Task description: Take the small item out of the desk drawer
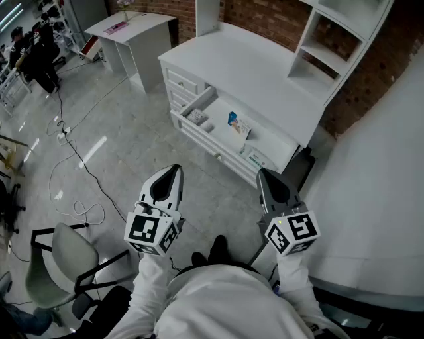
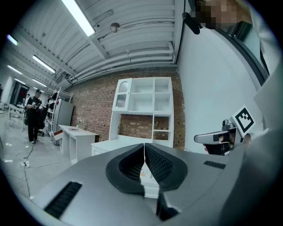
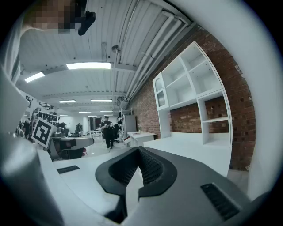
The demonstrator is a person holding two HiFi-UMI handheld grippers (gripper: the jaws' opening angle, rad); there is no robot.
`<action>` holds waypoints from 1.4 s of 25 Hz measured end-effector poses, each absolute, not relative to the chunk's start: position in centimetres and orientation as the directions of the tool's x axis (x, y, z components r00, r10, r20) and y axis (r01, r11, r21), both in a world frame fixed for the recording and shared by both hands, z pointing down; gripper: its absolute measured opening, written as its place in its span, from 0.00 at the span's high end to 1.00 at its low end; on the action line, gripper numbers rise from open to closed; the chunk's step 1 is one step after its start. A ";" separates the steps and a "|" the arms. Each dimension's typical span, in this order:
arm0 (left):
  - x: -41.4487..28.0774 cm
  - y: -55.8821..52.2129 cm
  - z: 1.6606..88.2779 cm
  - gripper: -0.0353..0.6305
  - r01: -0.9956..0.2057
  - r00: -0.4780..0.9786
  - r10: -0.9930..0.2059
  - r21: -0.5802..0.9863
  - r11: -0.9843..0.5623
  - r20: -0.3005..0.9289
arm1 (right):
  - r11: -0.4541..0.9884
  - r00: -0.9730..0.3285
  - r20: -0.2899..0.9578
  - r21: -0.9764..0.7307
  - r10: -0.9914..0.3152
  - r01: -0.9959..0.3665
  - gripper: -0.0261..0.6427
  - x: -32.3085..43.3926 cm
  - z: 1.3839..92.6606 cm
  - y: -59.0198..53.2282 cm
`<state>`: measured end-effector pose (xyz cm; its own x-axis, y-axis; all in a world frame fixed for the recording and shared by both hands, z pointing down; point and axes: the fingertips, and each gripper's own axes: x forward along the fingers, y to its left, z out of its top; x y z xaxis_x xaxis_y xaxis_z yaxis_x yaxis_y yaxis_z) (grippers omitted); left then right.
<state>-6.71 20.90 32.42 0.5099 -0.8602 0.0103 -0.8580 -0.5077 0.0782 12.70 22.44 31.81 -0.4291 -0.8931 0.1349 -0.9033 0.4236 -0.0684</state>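
Desk drawer (image 1: 273, 142) open, wide floor (image 1: 132, 136) before it

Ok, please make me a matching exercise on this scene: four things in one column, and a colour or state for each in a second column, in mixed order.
Things:
1. drawer
2. left gripper
3. chair
4. wall

Colours or states:
a. red brick
b. shut, nothing between the jaws
c. pulled open
d. pale seat, black frame

Pairs: 1-c, 2-b, 3-d, 4-a
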 end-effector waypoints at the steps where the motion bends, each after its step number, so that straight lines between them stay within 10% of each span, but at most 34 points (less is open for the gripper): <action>1: -6.8 20.9 32.5 0.91 -0.857 0.512 -0.859 0.080 -0.510 0.013 | 0.421 -0.427 0.134 -0.070 -0.894 -0.904 0.92 12.6 31.8 22.5; 35: -5.3 10.9 33.2 0.91 -0.877 0.480 -0.876 0.053 -0.478 0.033 | 0.424 -0.426 0.009 -0.084 -0.905 -0.902 0.86 16.4 27.9 14.5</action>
<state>-5.30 10.89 33.17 0.4804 -0.8764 0.0332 -0.8765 -0.4785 0.0525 16.36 14.46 27.94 -0.4261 -0.9046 0.0094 -0.9018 0.4239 -0.0838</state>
